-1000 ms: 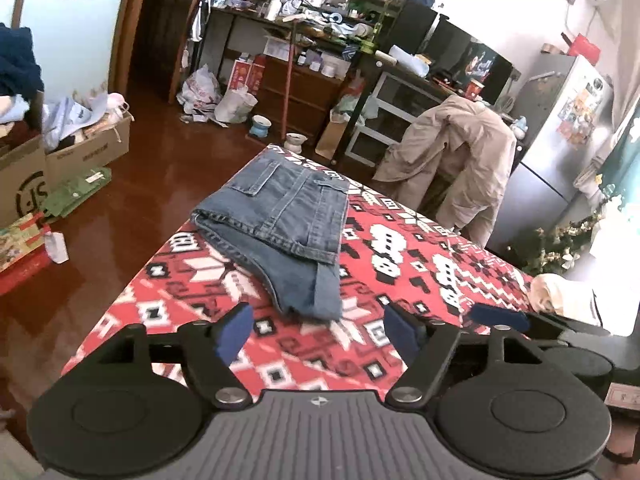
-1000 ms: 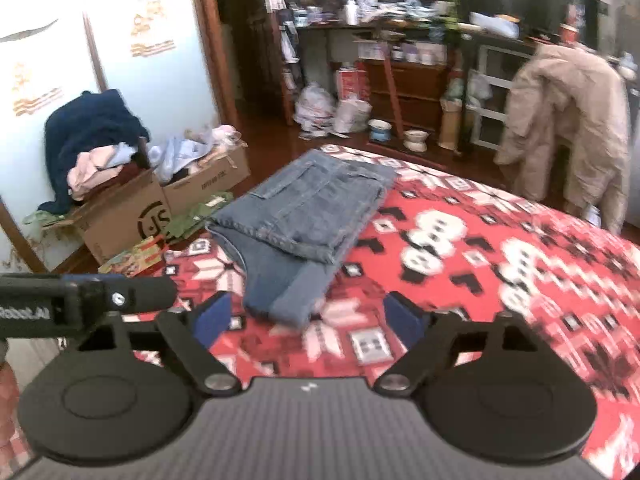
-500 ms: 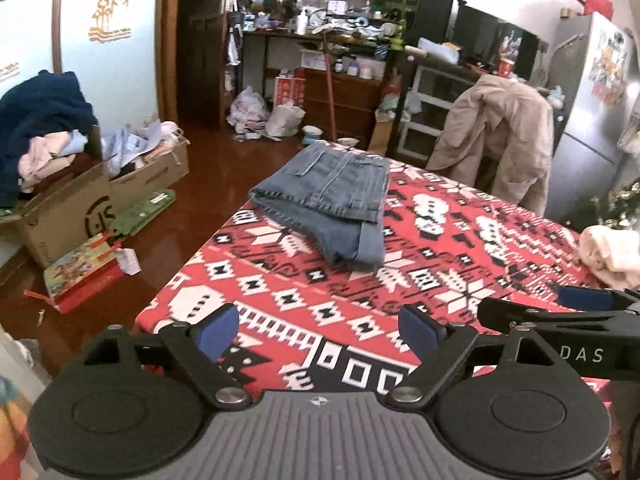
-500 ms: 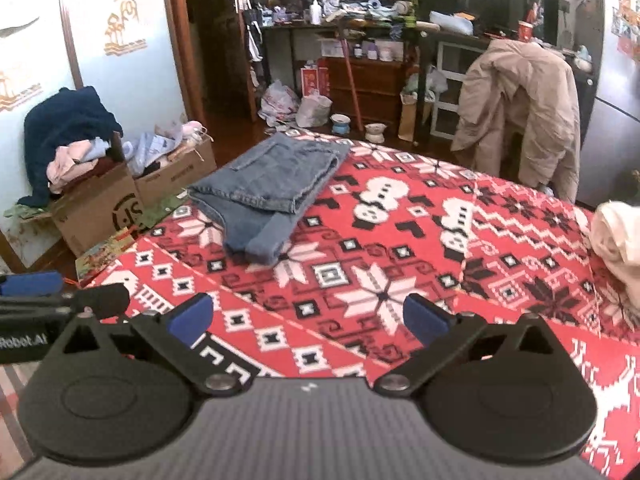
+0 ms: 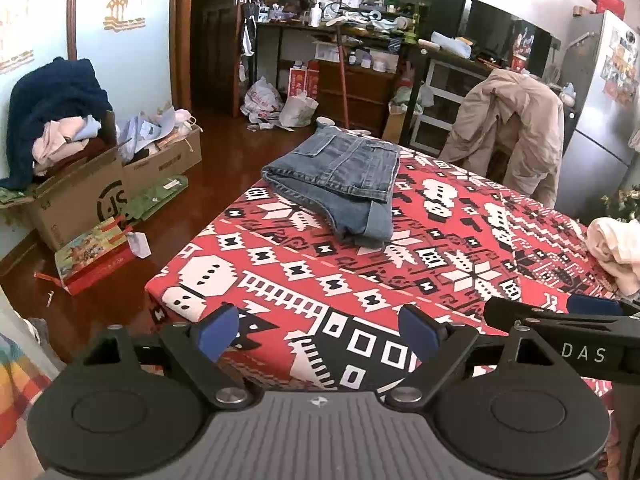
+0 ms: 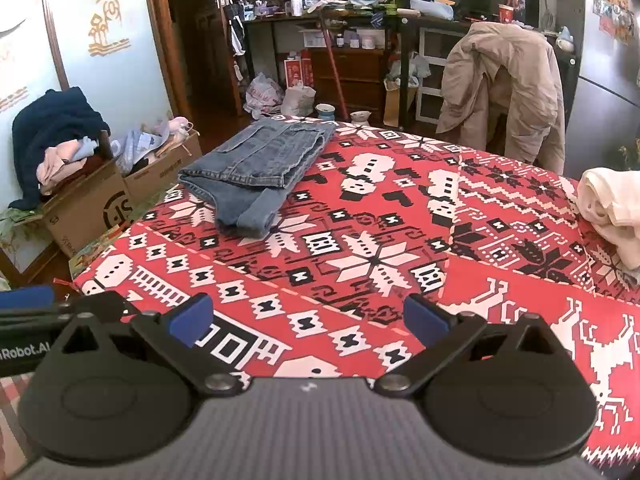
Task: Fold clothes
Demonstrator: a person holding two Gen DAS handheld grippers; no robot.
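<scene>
Both sets of jaws stand spread wide with nothing between them: the left gripper (image 5: 318,330) and the right gripper (image 6: 306,320) each show only patterned cloth between their blue pads, and both have just been opening, then settled. They hover over the near edge of the bench (image 5: 460,240), which is covered in a red, white and black patterned cloth.

Folded denim shorts (image 5: 340,178) lie at the far left corner of the bench, well apart from either pair of jaws, their long axis running away from the cameras toward the far edge. They look finished as a fold, so I judge the next garment is the cream-white bundle (image 6: 612,208) crumpled at the right edge. It lies ahead and to the right of both grippers, and the right gripper is plainly the nearer one; the left would have to cross over to help.

That bundle is cut off by the frame edge in both views, so its type, its full extent and where its hems or sleeves lie cannot be made out. Only the right gripper's side arm shows in the left view, at lower right.
</scene>
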